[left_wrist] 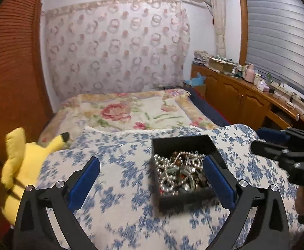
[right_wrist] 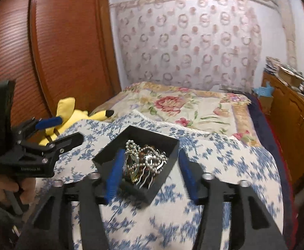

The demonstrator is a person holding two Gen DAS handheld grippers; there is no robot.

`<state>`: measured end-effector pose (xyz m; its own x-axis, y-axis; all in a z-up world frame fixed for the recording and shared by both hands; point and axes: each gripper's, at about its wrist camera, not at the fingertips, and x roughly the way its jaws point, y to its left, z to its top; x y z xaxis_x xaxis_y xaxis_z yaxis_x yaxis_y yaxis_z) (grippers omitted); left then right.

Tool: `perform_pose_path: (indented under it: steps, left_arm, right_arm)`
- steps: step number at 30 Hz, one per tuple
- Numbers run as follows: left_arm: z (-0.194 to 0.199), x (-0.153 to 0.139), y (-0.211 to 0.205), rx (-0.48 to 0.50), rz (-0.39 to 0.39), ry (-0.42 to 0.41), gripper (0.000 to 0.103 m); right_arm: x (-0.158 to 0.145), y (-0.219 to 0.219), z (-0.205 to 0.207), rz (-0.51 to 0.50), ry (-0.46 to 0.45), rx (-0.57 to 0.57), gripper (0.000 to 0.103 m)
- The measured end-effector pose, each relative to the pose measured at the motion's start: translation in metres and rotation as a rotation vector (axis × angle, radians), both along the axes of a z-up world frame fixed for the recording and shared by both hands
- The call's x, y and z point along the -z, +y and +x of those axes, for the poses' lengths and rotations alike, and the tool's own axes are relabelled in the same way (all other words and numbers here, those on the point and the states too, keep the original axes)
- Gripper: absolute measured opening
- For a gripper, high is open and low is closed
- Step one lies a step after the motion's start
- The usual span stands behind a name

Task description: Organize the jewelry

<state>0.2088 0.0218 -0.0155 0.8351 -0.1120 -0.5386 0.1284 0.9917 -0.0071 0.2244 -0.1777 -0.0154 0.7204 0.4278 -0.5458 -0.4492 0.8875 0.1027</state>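
A black open box (left_wrist: 166, 143) sits on a blue-and-white floral cover (left_wrist: 118, 187); it also shows in the right wrist view (right_wrist: 170, 158). It holds a tangled pile of jewelry (left_wrist: 179, 170): pearl strands, silver chains, brown beads, a wavy hair comb (right_wrist: 145, 162). My left gripper (left_wrist: 152, 168) is open and empty, hovering to the box's left, its right finger over the box's right side. My right gripper (right_wrist: 149, 160) is open and empty above the box, one finger on each side.
A yellow plush toy (left_wrist: 20, 166) lies at the left, against a wooden wardrobe (right_wrist: 47, 52). A bed with a floral blanket (left_wrist: 127, 112) stretches behind. A wooden cabinet (left_wrist: 241, 95) cluttered with bottles stands at the right, under a shuttered window.
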Motion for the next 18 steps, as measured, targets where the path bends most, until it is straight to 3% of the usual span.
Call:
perform_pose_path:
  steps: [9, 18]
  left_arm:
    - [-0.082, -0.015, -0.008, -0.06, 0.012, -0.072, 0.096]
    - [-0.129, -0.023, -0.002, -0.116, -0.019, -0.087, 0.096]
  right_arm:
    - [-0.015, -0.036, -0.082, 0.052, -0.083, 0.109, 0.101]
    - [-0.018, -0.038, -0.129, 0.031, -0.132, 0.168, 0.101]
